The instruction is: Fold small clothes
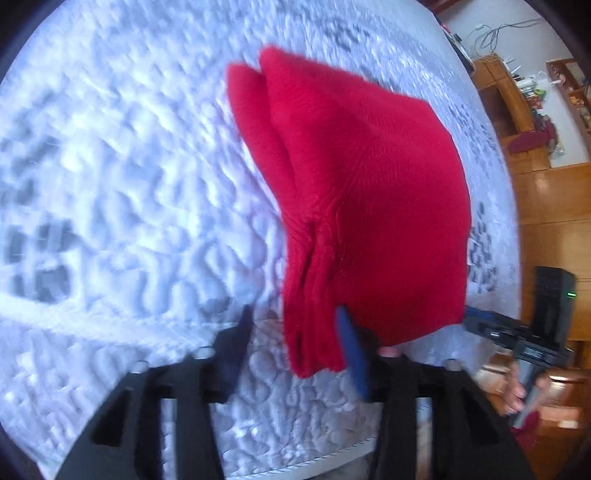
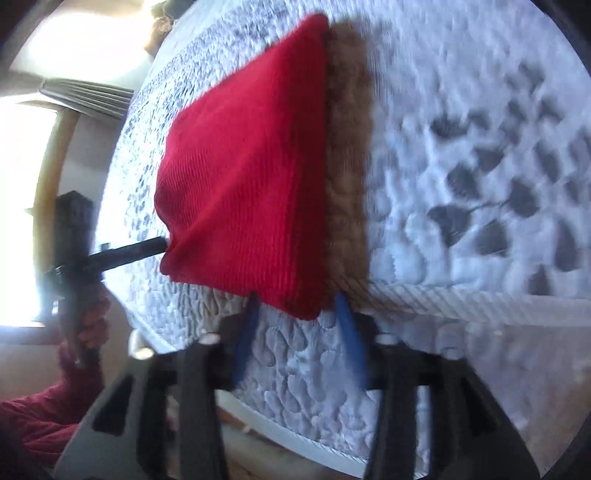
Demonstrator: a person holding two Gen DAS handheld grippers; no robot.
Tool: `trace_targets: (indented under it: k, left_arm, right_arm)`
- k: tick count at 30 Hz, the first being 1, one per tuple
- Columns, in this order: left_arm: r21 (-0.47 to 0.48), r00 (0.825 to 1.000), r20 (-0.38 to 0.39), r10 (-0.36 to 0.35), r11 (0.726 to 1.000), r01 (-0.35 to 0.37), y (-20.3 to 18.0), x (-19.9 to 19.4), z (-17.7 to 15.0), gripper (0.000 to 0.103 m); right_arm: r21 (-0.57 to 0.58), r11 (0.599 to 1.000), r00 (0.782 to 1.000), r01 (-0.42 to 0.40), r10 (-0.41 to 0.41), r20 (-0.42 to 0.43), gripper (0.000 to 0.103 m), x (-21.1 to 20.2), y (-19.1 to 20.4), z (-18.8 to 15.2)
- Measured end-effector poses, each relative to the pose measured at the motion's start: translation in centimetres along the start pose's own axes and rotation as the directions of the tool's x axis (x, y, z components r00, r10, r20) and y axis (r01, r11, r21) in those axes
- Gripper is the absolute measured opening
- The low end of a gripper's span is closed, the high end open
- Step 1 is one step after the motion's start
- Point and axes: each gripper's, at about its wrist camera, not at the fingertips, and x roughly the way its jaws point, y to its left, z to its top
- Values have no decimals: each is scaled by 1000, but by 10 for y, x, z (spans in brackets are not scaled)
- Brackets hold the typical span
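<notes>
While tools gape, red garment (image 1: 354, 192) overlies quilt (image 1: 122, 177).

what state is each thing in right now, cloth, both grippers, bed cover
red cloth: folded in layers, lying on the cover
left gripper: open, fingers either side of the cloth's near corner
right gripper: open, fingers astride the cloth's corner
bed cover: spread flat, quilted

Background stuff: a white quilted bedspread (image 1: 129, 166) with grey leaf-ish patterns covers the whole bed, with a corded edge (image 2: 461, 295) running along it. Off to one side there's a wooden shelf unit (image 1: 517, 103) full of clutter, some cables (image 1: 495, 35) on the wall, and pleated curtains (image 2: 88, 98) by a bright window (image 2: 22, 206).
</notes>
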Motion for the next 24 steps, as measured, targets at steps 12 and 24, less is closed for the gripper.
trace_targets:
  k: [12, 24]
  left_arm:
    - [44, 952, 196, 235, 968, -248, -51, -57, -41, 77]
    - [73, 898, 305, 317, 932, -354, -77, -78, -63, 79]
  right_arm:
    - [-35, 933, 910, 359, -341, 237, 87, -48, 76, -40]
    - [5, 934, 907, 357, -348, 237, 88, -52, 83, -54]
